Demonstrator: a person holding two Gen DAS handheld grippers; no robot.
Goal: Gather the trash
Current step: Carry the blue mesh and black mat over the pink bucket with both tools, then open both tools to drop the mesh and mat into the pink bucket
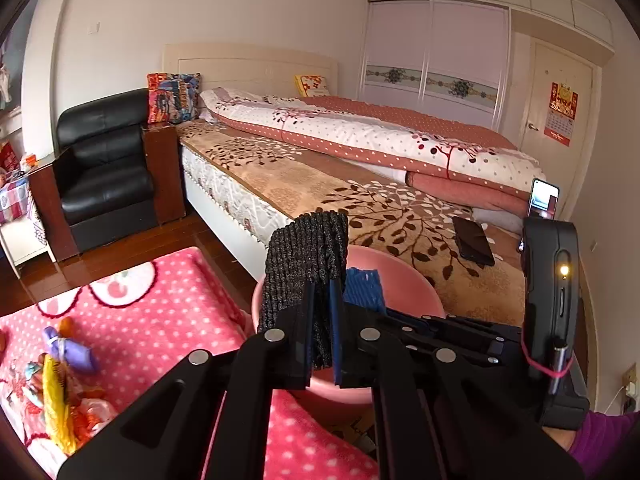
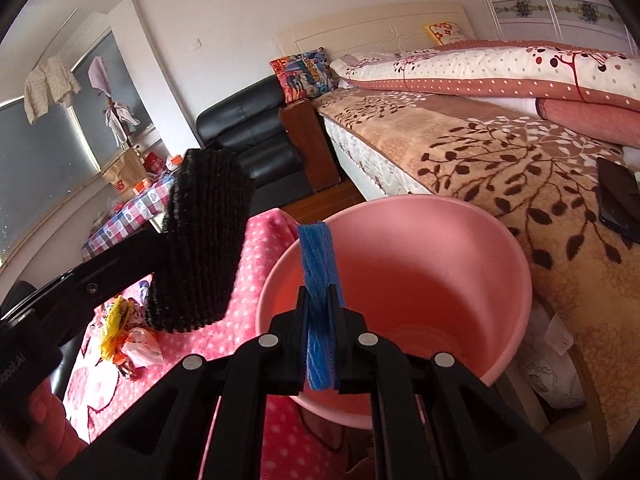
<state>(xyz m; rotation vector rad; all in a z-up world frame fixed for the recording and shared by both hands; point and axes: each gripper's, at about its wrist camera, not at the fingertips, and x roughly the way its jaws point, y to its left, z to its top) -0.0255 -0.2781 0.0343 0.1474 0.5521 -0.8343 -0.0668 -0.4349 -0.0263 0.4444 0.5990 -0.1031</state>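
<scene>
My left gripper [image 1: 323,300] is shut on a dark grey knitted piece of fabric [image 1: 304,264], which stands up out of its jaws. In the right wrist view the same fabric [image 2: 200,240] hangs to the left of a pink plastic bucket [image 2: 440,288]. My right gripper [image 2: 319,300] is shut on a strip of blue foam netting [image 2: 318,256] over the bucket's near left rim. The bucket looks empty inside. In the left wrist view the blue netting [image 1: 364,288] shows just right of the fabric, in front of the bucket [image 1: 400,276].
Loose wrappers, one yellow [image 1: 56,396] and one purple [image 1: 68,348], lie on a pink dotted blanket [image 1: 180,300]. A bed [image 1: 320,176] with a leaf-patterned cover lies behind the bucket, with a dark phone [image 1: 474,240] on it. A black armchair [image 1: 104,160] stands to the left.
</scene>
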